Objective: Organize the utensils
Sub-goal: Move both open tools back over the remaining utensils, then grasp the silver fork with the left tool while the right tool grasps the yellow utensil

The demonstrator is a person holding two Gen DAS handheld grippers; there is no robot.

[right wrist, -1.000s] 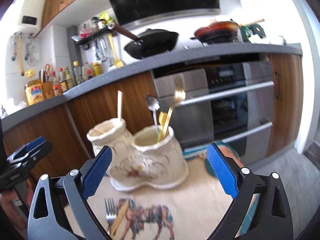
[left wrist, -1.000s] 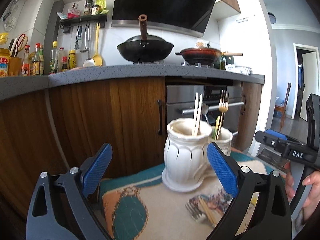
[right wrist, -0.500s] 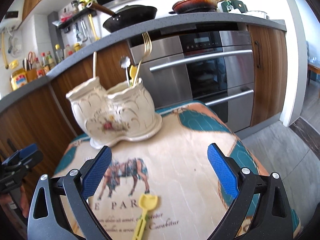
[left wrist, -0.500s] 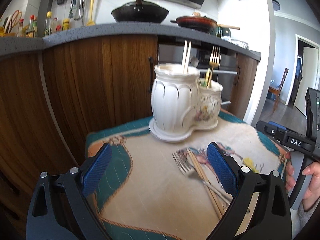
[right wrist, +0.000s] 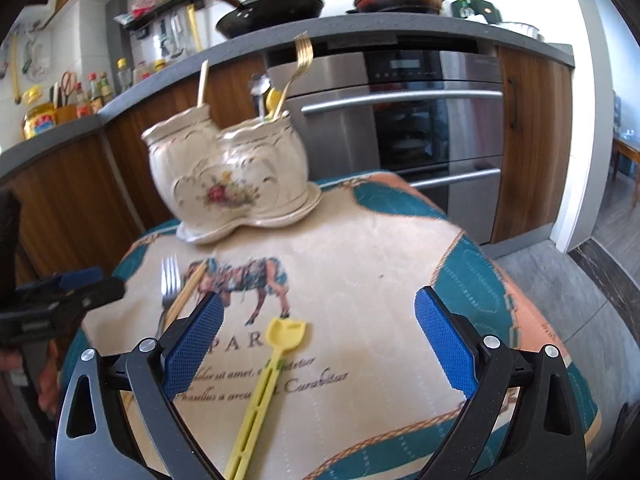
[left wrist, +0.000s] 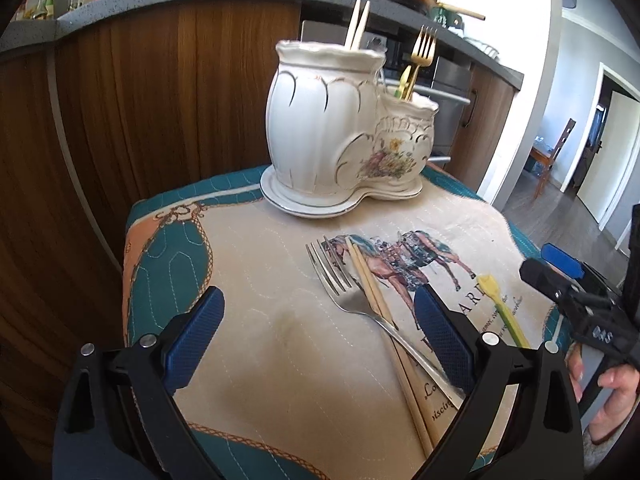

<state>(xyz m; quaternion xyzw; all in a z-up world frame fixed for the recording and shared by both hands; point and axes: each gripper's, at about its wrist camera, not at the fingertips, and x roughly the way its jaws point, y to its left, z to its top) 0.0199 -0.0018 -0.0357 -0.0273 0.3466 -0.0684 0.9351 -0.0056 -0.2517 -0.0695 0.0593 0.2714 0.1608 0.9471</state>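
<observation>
A white ceramic two-cup utensil holder (left wrist: 344,136) (right wrist: 228,180) stands at the far side of a small table with a printed cloth (left wrist: 280,340) (right wrist: 380,280). Chopsticks (left wrist: 357,24) stick out of its taller cup, and a gold fork (left wrist: 422,50) (right wrist: 302,60) out of the lower one. On the cloth lie a silver fork (left wrist: 348,292) (right wrist: 170,280), a pair of chopsticks (left wrist: 384,320) (right wrist: 186,294) and a yellow plastic utensil (left wrist: 500,308) (right wrist: 268,372). My left gripper (left wrist: 316,332) hovers open just left of the fork. My right gripper (right wrist: 316,332) is open above the yellow utensil.
Wooden cabinets (left wrist: 160,100) and a steel oven (right wrist: 420,120) stand right behind the table. Pans (right wrist: 276,10) sit on the grey counter above. A doorway (left wrist: 600,148) and wooden floor open to the right. A person's hand (left wrist: 612,388) holds the right gripper.
Both grippers have pulled back and tilted down from the holder toward the cloth. The loose fork, chopsticks and yellow utensil now lie in view. Both stayed open.
</observation>
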